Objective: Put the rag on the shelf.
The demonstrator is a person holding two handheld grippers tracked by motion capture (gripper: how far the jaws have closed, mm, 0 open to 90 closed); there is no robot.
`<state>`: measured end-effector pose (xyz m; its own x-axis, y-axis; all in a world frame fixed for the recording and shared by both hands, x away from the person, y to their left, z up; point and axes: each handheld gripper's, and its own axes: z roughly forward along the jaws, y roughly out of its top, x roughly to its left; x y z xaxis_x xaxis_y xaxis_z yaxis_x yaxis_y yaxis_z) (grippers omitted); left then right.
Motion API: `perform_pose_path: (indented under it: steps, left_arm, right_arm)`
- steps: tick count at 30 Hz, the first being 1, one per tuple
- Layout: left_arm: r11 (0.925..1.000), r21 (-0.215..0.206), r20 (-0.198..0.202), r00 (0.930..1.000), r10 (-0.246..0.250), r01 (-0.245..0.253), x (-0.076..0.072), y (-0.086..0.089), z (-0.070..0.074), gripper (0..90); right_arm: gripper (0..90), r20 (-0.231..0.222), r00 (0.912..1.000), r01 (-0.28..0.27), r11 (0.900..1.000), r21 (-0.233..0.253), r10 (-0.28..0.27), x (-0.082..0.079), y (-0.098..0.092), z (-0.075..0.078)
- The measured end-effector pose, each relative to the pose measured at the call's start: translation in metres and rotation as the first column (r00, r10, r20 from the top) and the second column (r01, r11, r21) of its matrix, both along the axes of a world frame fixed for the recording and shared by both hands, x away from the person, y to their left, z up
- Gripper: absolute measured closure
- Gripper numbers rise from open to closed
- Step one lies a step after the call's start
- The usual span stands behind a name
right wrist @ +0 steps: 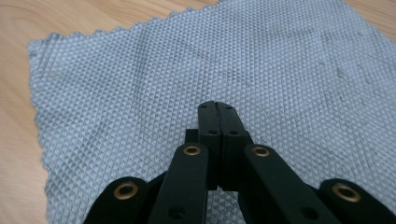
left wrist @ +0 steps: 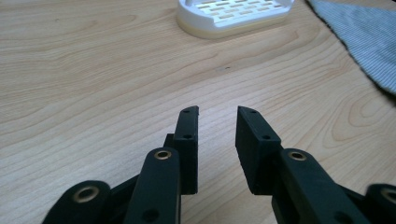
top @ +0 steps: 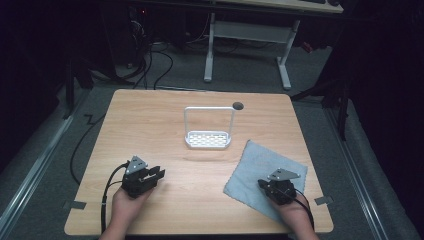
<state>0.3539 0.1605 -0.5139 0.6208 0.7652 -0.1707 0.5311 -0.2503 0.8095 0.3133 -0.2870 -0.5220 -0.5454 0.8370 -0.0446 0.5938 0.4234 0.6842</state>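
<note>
You are holding the left hand-held gripper (top: 158, 176) low over bare wood at the near left of the table (top: 150, 125), its jaws standing a little apart with nothing between them. Your right hand-held gripper (top: 262, 184) is sitting over the near part of the grey cloth (top: 260, 170), jaws pressed together with no gap; in its own view the tips (right wrist: 218, 108) are hovering above the weave (whether they are touching it or pinching any of it, you cannot tell).

The cloth is lying flat at the near right, turned cornerwise to the table edge. The white rack (top: 208, 139), a slotted tray with a tall wire loop rising from it, is standing near the middle, well apart from both grippers.

The left gripper view is bringing in the tray's slots (left wrist: 236, 11) up close and a corner of the cloth (left wrist: 364, 37) at right; the right gripper view is showing the cloth's diamond texture (right wrist: 140, 84) and zigzag edge.

Beyond the table, grey carpet, dark cables and a white-legged desk (top: 285, 55) are sitting in a dim room.
</note>
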Motion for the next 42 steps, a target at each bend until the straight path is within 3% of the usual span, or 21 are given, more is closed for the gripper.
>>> perform_pose_path:
  steps: [6, 9, 10, 11, 12, 13, 17, 19, 20, 24, 26, 27, 28, 29, 34, 38, 42]
  left_arm:
    - [0.9966, -0.027, -0.004, 0.997, -0.077, 0.077, -0.012, -0.024, 0.004, 73.0]
    - [0.9872, -0.025, -0.005, 0.9874, -0.158, 0.158, -0.024, -0.048, 0.006, 73.5]
    - [0.9757, -0.016, -0.007, 0.9757, -0.219, 0.219, -0.032, -0.067, 0.007, 73.5]
    - [0.9757, -0.016, -0.007, 0.9757, -0.219, 0.219, -0.032, -0.067, 0.007, 73.5]
    - [0.9599, -0.005, -0.019, 0.9597, -0.28, 0.28, -0.04, -0.087, 0.006, 73.5]
    - [0.9599, -0.005, -0.019, 0.9597, -0.28, 0.28, -0.04, -0.087, 0.006, 73.5]
    - [0.9288, 0.028, -0.039, 0.9289, -0.368, 0.369, -0.052, -0.117, 0.001, 73.9]
    - [0.9142, 0.075, -0.062, 0.9169, -0.394, 0.398, -0.055, -0.131, -0.006, 74.6]
    - [0.9114, 0.089, -0.075, 0.9152, -0.396, 0.402, -0.055, -0.134, -0.009, 74.9]
    - [0.9072, 0.126, -0.084, 0.9155, -0.394, 0.401, -0.055, -0.136, -0.013, 77.5]
    - [0.9106, 0.129, -0.089, 0.9191, -0.384, 0.393, -0.053, -0.134, -0.013, 77.9]
    - [0.914, 0.131, -0.087, 0.9228, -0.375, 0.384, -0.052, -0.132, -0.013, 78.5]
    - [0.9222, 0.132, -0.082, 0.9313, -0.355, 0.363, -0.049, -0.126, -0.014, 79.4]
    - [0.9222, 0.132, -0.082, 0.9313, -0.355, 0.363, -0.049, -0.126, -0.014, 79.5]
    - [0.9466, 0.144, -0.08, 0.9569, -0.279, 0.288, -0.037, -0.107, -0.013, 80.7]
    - [0.9671, 0.122, -0.083, 0.9733, -0.214, 0.223, -0.021, -0.095, -0.015, 81.4]
    - [0.9703, 0.133, -0.065, 0.9786, -0.195, 0.202, -0.017, -0.095, -0.015, 81.5]
  right_arm:
    - [90.0, 0.003, 0.9926, -0.122, 0.993, 0.0, 0.122, -0.005, 0.035, -0.001]
    - [90.0, 0.004, 0.989, -0.148, 0.989, -0.002, 0.148, -0.006, 0.042, -0.001]
    - [90.0, 0.003, 0.9859, -0.167, 0.986, -0.001, 0.167, -0.007, 0.049, -0.001]
    - [90.0, 0.003, 0.9859, -0.167, 0.986, -0.001, 0.167, -0.007, 0.049, -0.001]
    - [90.0, 0.009, 0.9828, -0.184, 0.983, 0.0, 0.184, -0.007, 0.055, -0.002]
    - [90.0, 0.009, 0.9828, -0.184, 0.983, 0.0, 0.184, -0.007, 0.055, -0.002]
    - [90.0, 0.013, 0.9768, -0.214, 0.977, -0.001, 0.214, -0.009, 0.066, -0.002]
    - [90.0, 0.014, 0.9702, -0.242, 0.97, -0.001, 0.242, -0.011, 0.074, -0.002]
    - [90.0, 0.016, 0.9682, -0.25, 0.968, 0.002, 0.25, -0.011, 0.076, -0.003]
    - [90.0, 0.016, 0.9617, -0.274, 0.962, -0.004, 0.274, -0.014, 0.081, -0.003]
    - [90.0, 0.017, 0.9604, -0.278, 0.961, 0.004, 0.278, -0.015, 0.082, -0.003]
    - [90.0, 0.015, 0.9596, -0.281, 0.96, 0.006, 0.281, -0.015, 0.082, -0.003]
    - [90.0, 0.014, 0.958, -0.287, 0.958, 0.013, 0.287, -0.017, 0.082, -0.003]
    - [90.0, 0.014, 0.958, -0.287, 0.958, 0.013, 0.287, -0.017, 0.082, -0.003]
    - [90.0, 0.005, 0.9522, -0.305, 0.952, 0.014, 0.305, -0.021, 0.084, -0.003]
    - [90.0, 0.006, 0.946, -0.324, 0.945, 0.034, 0.324, -0.021, 0.088, -0.004]
    - [88.5, 0.018, 0.9453, -0.326, 0.945, 0.021, 0.326, -0.02, 0.089, -0.002]
